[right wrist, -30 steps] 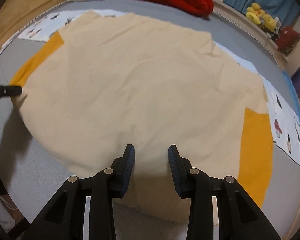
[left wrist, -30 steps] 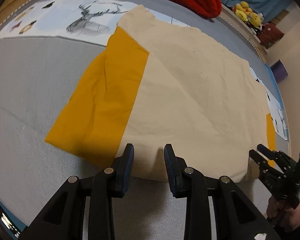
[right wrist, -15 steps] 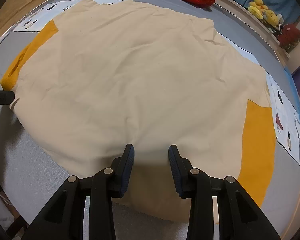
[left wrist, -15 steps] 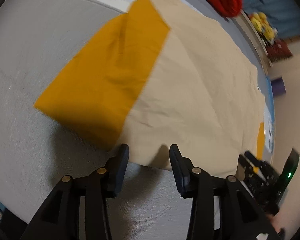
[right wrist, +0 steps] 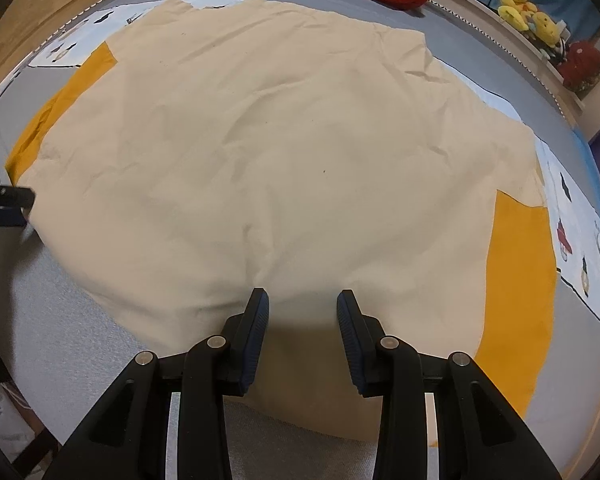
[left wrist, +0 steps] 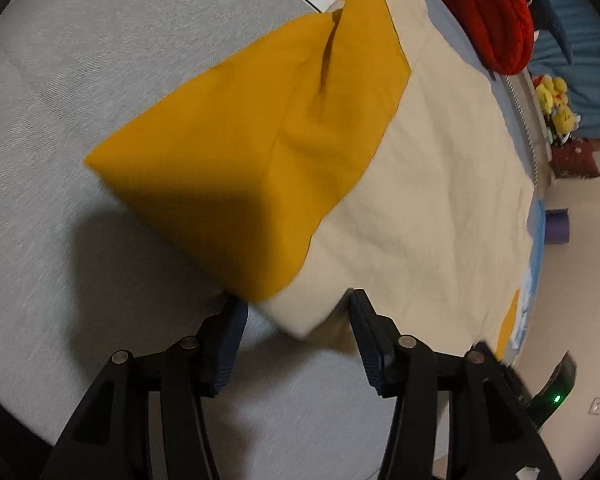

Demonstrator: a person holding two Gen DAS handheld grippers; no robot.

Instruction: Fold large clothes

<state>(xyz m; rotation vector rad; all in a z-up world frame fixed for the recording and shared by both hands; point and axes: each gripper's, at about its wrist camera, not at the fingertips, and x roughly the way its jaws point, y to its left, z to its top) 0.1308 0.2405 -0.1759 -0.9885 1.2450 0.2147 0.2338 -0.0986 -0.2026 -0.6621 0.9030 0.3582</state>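
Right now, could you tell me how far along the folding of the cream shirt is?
Done: the cream shirt lies spread flat on the grey bed, with no fold made yet. In hand: the left claw has just been opening around the hem corner beside the orange sleeve; the right claw hovers open over the hem. Left: every fold.

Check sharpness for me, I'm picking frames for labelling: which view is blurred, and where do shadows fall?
Left wrist view: motion-smeared, the shirt hem soft, a dark shadow over the orange sleeve and bed. Right wrist view: sharp, shadow only between the right gripper's fingers; both bowed by fisheye.
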